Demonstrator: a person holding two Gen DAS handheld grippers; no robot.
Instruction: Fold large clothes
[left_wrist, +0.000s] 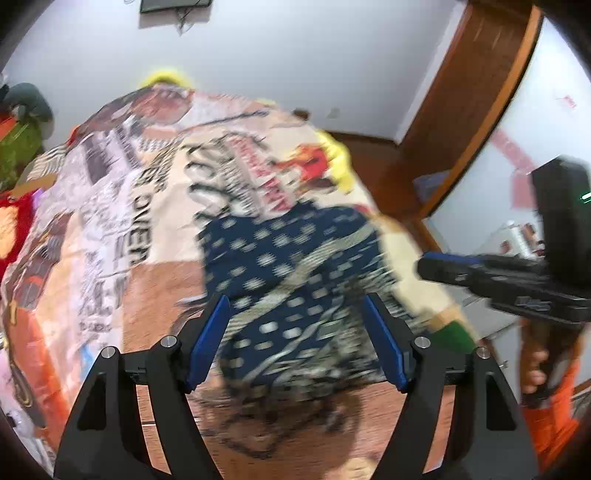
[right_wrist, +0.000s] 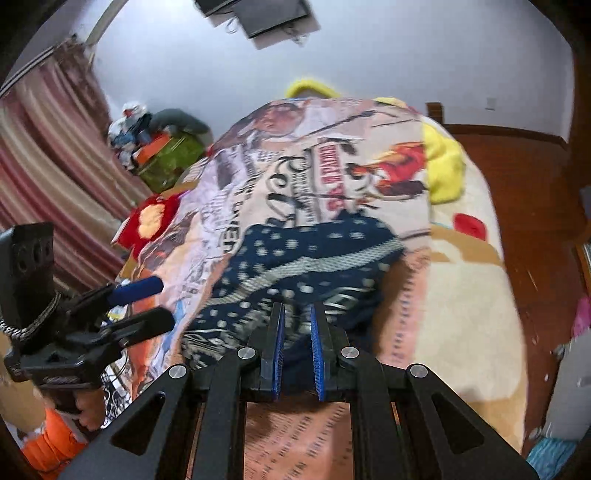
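Navy dotted garment (left_wrist: 295, 273) lies bunched on printed bedsheet (left_wrist: 110, 221), mid-bed, 12 o'clock from both claws. Left gripper (left_wrist: 297, 339) jaws spread wide over near edge of cloth, nothing pinched. Right gripper (right_wrist: 297, 347) jaws narrow with small gap, tips at garment's near hem — probably not gripping, motion blur makes it hard to call. Yellow blanket (right_wrist: 443, 162) at 1 o'clock from garment. Wall-mounted screen (right_wrist: 273, 14) high at 12.
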